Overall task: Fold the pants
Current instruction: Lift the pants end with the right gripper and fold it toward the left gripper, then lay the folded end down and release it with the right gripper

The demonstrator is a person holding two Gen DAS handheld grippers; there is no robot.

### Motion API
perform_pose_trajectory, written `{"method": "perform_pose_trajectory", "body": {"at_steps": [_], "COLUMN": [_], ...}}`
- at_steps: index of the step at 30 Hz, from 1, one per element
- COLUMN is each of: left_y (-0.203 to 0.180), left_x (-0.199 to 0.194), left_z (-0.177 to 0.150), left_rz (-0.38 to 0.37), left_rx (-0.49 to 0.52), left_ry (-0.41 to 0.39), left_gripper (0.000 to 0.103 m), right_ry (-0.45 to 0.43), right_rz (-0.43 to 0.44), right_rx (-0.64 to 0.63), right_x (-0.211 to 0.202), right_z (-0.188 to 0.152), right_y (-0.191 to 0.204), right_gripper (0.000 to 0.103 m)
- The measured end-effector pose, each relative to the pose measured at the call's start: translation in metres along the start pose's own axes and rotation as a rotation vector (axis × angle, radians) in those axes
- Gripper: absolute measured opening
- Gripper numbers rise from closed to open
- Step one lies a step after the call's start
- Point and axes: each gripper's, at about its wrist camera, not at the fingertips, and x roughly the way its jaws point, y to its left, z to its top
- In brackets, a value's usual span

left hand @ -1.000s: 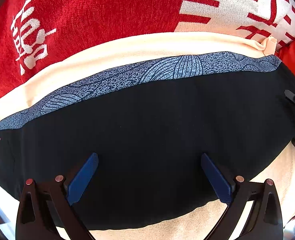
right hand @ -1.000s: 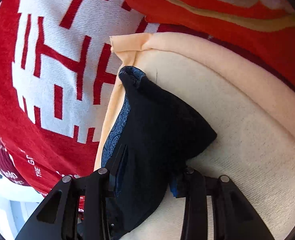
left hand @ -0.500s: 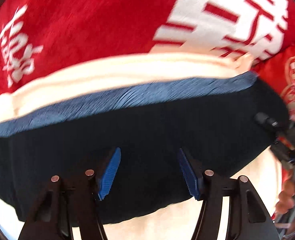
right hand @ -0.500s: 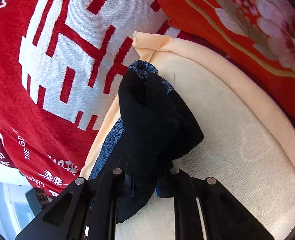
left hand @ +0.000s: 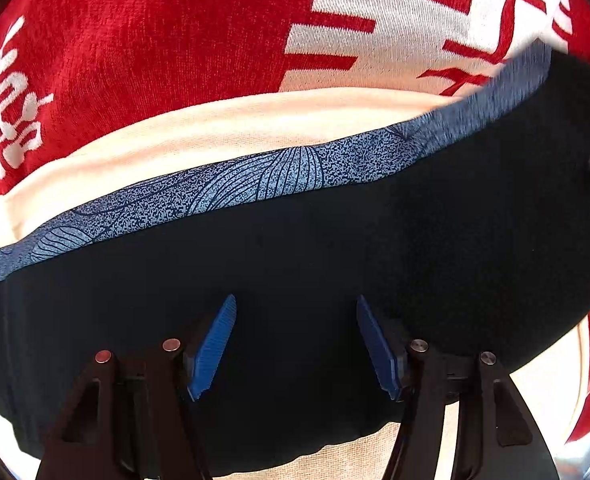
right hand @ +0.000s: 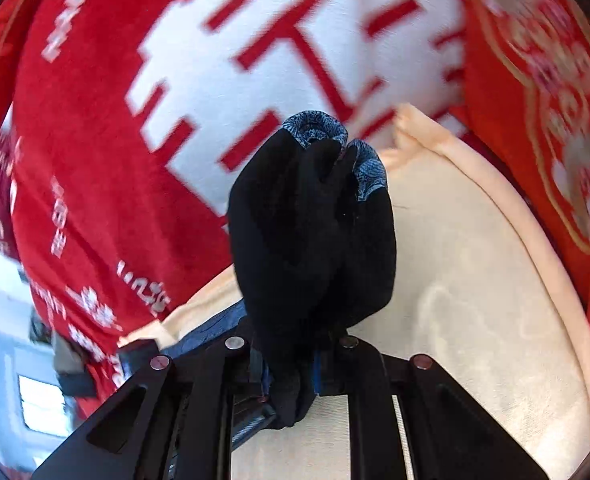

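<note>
Black pants (left hand: 335,272) of smooth knit cloth, with a speckled blue waistband (left hand: 255,180) that carries a fine leaf-vein print, lie across a cream cloth of soft short pile (left hand: 199,128). Under the cream cloth we see a red woven blanket with white characters (left hand: 155,40), its surface ribbed like chenille.

In the left wrist view we look down on the pants. The left hand-held gripper (left hand: 295,344) stands half wide; its two ridged blue pads (left hand: 215,344) rest against the black cloth, and whether they pinch a fold of it we cannot tell.

In the right wrist view the right hand-held gripper (right hand: 291,372) is narrow and holds a bunch of the black pants (right hand: 311,232). The cloth rises from between the fingers as a rounded, folded lump, and the blue band (right hand: 315,130) curls at its top. Behind it, at the right side, lies a red fabric with gold and pale flower pattern (right hand: 543,128), blurred.
</note>
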Motion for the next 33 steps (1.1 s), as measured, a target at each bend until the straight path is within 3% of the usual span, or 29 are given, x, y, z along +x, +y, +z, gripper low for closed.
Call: {"method": "perform_pose_trajectory", "body": {"at_steps": [6, 12, 17, 18, 19, 20, 23, 25, 27, 28, 29, 33], "left_y": [0.016, 0.06, 0.15, 0.173, 0.194, 0.216, 0.275, 0.31, 0.332, 0.342, 0.348, 0.366], "left_x": [-0.003, -0.019, -0.058, -0.065, -0.07, -0.076, -0.082, -0.08, -0.077, -0.077, -0.078, -0.085], "left_z": [-0.017, -0.023, -0.046, -0.053, -0.059, -0.066, -0.084, -0.096, -0.105, -0.11, -0.113, -0.121], "left_rz": [-0.047, -0.172, -0.107, -0.081, -0.055, -0.028, 0.04, 0.079, 0.107, 0.119, 0.121, 0.101], "left_rx": [0.03, 0.007, -0.068, -0.079, -0.092, -0.11, -0.163, -0.201, -0.217, -0.224, -0.231, -0.232], "left_ry": [-0.054, -0.011, -0.033, -0.033, -0.032, -0.039, -0.031, -0.013, 0.005, 0.012, 0.015, 0.024], "left_gripper": [0.063, 0.064, 0.064, 0.066, 0.08, 0.083, 0.083, 0.083, 0.083, 0.083, 0.083, 0.083], "right_ry": [0.025, 0.042, 0.074, 0.087, 0.1, 0.112, 0.18, 0.25, 0.251, 0.228, 0.22, 0.228], "right_rz": [-0.018, -0.05, -0.139, -0.165, -0.194, -0.208, -0.274, -0.379, -0.504, -0.544, -0.537, -0.392], "right_rx": [-0.179, -0.256, -0.386, -0.42, -0.461, -0.489, -0.591, -0.678, -0.806, -0.868, -0.892, -0.819], "right_x": [0.009, 0.024, 0.047, 0.057, 0.07, 0.081, 0.13, 0.169, 0.189, 0.189, 0.183, 0.139], "right_z": [-0.02, -0.044, -0.078, -0.089, -0.103, -0.114, -0.162, -0.199, -0.231, -0.241, -0.247, -0.245], "right_y": [0.069, 0.121, 0.17, 0.181, 0.194, 0.203, 0.225, 0.231, 0.238, 0.245, 0.251, 0.26], "right_gripper": [0.016, 0.016, 0.016, 0.016, 0.019, 0.02, 0.026, 0.028, 0.032, 0.044, 0.055, 0.059]}}
